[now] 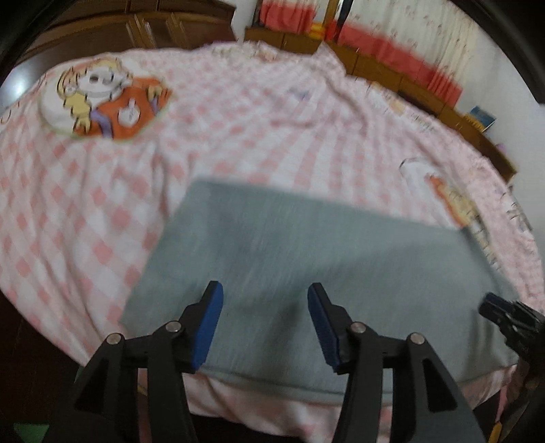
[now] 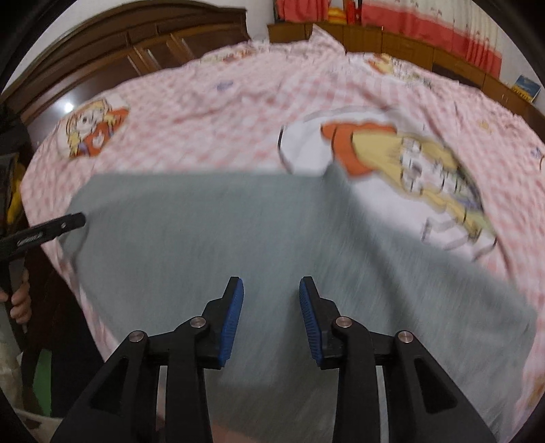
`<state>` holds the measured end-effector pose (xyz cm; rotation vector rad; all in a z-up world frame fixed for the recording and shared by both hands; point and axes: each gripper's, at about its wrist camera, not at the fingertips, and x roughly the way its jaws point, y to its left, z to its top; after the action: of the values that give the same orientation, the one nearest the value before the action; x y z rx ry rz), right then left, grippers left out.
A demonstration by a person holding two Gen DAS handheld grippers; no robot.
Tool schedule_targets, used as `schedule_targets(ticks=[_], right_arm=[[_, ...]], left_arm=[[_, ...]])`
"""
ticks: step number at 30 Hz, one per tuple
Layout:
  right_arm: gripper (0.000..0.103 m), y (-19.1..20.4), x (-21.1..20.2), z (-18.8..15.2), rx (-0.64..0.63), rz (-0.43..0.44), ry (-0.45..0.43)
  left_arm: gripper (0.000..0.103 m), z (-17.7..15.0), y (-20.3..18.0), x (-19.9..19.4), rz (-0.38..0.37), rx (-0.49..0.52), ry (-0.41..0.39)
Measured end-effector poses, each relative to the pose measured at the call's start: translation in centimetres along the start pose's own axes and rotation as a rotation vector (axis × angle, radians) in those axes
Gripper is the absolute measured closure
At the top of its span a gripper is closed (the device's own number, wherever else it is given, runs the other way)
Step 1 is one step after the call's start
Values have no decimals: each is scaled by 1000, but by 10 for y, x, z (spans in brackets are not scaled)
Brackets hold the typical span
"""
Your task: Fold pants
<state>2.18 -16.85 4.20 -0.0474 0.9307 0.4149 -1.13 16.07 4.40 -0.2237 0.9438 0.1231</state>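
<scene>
The grey pants lie flat as a folded slab on the pink checked bedsheet, near the bed's front edge. My left gripper hovers over their near edge, open, with nothing between its blue pads. In the right wrist view the same grey pants fill the middle, and my right gripper hangs open above them. The left gripper shows at the left edge by the pants' corner; the right gripper shows at the right edge of the left wrist view. Both views are motion-blurred.
Cartoon prints decorate the sheet. A dark wooden headboard stands at the far left, low wooden cabinets with red-and-white curtains run behind. A person's hand holds the left tool.
</scene>
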Motion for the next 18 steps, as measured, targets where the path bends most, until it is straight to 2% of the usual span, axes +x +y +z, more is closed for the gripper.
schedule_targets(ticks=[2,3,8,11,14,18], right_arm=[[68,3,2,-18,-8,-9,22],[68,2,1,-26,-13,-10,26],[68,-9,-13,-61,-1,18,29],[68,-20,-28,-69,30,41,25],[68,-34,-51,-72,50,-12,-3],[68,-73,-84,-80,132,-34,-48]], left_arm=[[48,-10,4,12,47,-15,53],[48,-15,6,14,46,-25,60],[47,-25,3,8,74,-12,46],[47,-24,-3,4,100,-16,55],[47,-22,-11,-1,75,-13,54],[46,-21,-33,-5,51,23,49]])
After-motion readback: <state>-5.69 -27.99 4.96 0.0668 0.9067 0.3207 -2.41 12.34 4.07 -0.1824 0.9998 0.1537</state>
